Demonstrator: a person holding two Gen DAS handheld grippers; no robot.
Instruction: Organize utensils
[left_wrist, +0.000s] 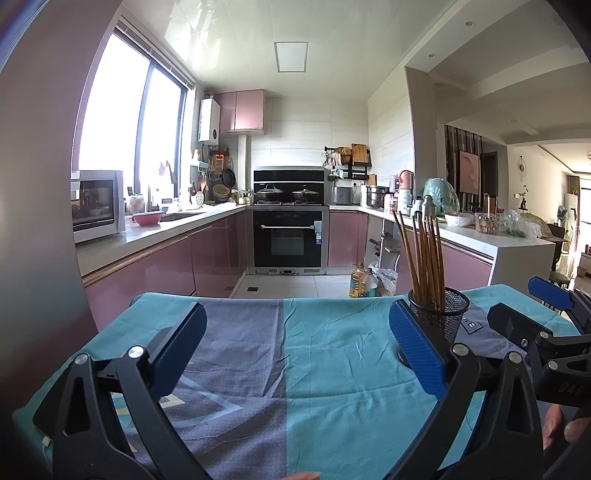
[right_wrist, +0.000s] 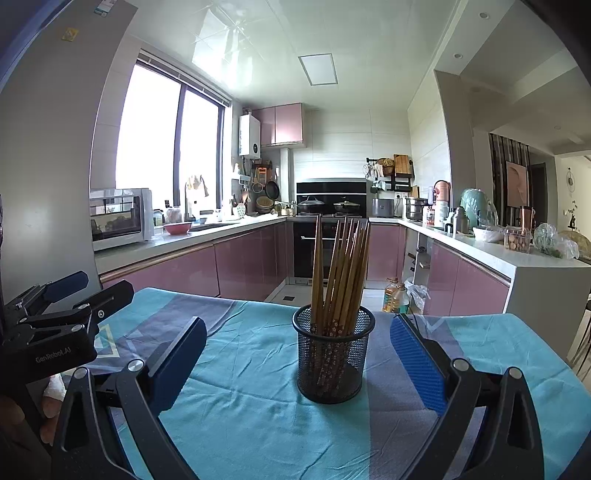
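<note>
A black mesh cup stands upright on the blue cloth and holds several brown chopsticks, tips down. My right gripper is open and empty, its jaws either side of the cup without touching it. My left gripper is open and empty over bare cloth. In the left wrist view the cup with chopsticks stands just behind my right fingertip, and the right gripper shows at the right edge. The left gripper shows at the left of the right wrist view.
The cloth-covered table ends at a far edge facing a kitchen with pink cabinets. Oil bottles stand on the floor beyond. A white counter with clutter runs along the right.
</note>
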